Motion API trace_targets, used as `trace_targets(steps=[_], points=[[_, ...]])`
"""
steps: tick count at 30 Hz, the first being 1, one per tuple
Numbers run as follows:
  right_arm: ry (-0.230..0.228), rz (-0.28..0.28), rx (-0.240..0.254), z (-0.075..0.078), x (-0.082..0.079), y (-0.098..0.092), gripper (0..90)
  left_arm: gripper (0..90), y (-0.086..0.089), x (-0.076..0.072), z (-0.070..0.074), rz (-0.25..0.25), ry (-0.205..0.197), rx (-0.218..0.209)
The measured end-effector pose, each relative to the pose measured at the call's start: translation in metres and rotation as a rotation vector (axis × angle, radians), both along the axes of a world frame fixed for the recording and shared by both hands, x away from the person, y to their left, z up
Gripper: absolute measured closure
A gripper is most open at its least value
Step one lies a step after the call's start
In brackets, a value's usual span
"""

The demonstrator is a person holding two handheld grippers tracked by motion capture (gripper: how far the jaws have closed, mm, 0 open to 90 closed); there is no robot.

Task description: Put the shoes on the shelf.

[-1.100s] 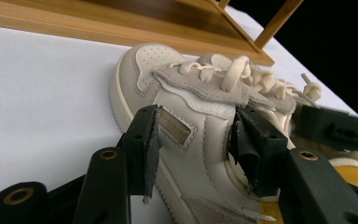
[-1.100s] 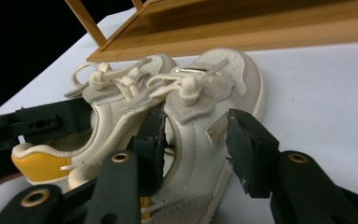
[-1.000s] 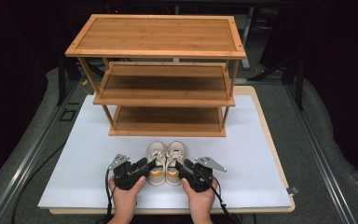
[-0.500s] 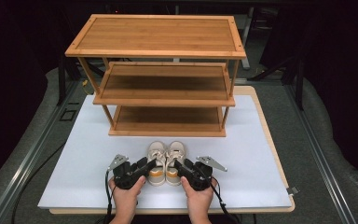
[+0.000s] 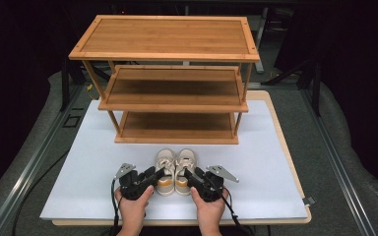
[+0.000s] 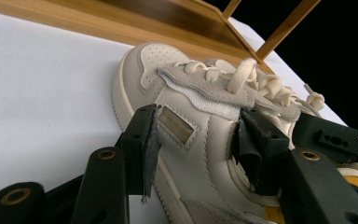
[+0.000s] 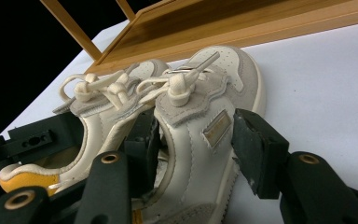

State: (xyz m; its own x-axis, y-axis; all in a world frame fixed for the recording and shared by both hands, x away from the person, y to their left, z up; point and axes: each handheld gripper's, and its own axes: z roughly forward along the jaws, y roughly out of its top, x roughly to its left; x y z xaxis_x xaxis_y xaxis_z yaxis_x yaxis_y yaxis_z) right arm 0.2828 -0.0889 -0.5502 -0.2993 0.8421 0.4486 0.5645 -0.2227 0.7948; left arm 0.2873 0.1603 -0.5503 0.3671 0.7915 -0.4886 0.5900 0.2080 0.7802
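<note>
Each gripper — left gripper (image 5: 158, 173), right gripper (image 5: 188, 174) — is straddling a shoe's (image 6: 200, 135) soft side wall, seemingly pressing it. Light, pliable shoes — gripping near the collar is looking safest.

White-topped table (image 5: 69, 162), three-tier wooden shoe rack (image 5: 167, 73) standing on it, pair of cream shoes (image 5: 175, 171) in front, apparently touching

A three-level wooden rack (image 5: 170, 83) stands at the far side of the white board (image 5: 78, 172) on the table. In front of the rack, two shoes lie side by side, touching, toes toward the rack: the left shoe (image 5: 165, 164) and the right shoe (image 5: 185, 164). The left gripper (image 5: 153, 175) is at the left shoe's heel side, with one jaw on the outer wall and one inside the opening. The right gripper (image 5: 191, 176) sits the same way at the right shoe.
</note>
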Motion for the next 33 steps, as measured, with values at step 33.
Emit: trace_targets(steps=[33], points=[[0.053,-0.007,0.068,-0.0036,0.0002,-0.0027,46.6,41.1,0.0013,0.0020,-0.0088,0.035,0.064,-0.091]])
